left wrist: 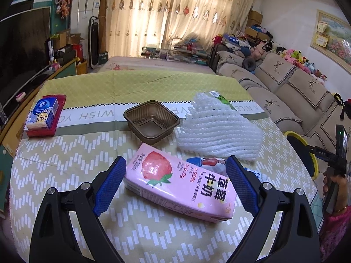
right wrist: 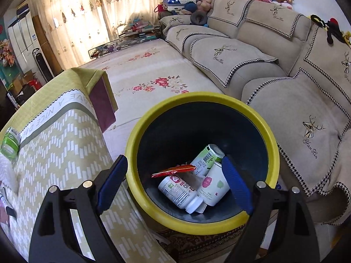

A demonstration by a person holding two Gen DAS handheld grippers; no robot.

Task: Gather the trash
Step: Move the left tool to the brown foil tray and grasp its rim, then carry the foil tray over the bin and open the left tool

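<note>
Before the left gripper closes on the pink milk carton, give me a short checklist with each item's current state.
1. Pink milk carton sits between the left gripper jaws: ok.
2. Left jaws stand open, pads clear of the carton: ok.
3. Carton lies diagonally, not squared to the jaws: not ok.
4. Foam net and brown tray lie clear of the jaws: ok.
5. Right gripper is empty over the yellow-rimmed bin: ok.
6. Bin has room left: ok.

Sofa (right wrist: 258, 65), curtains (left wrist: 175, 17), perhaps a television (left wrist: 24, 50)

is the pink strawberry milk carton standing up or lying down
Lying down: the pink strawberry milk carton rests flat on its broad side on the patterned tablecloth.
</note>
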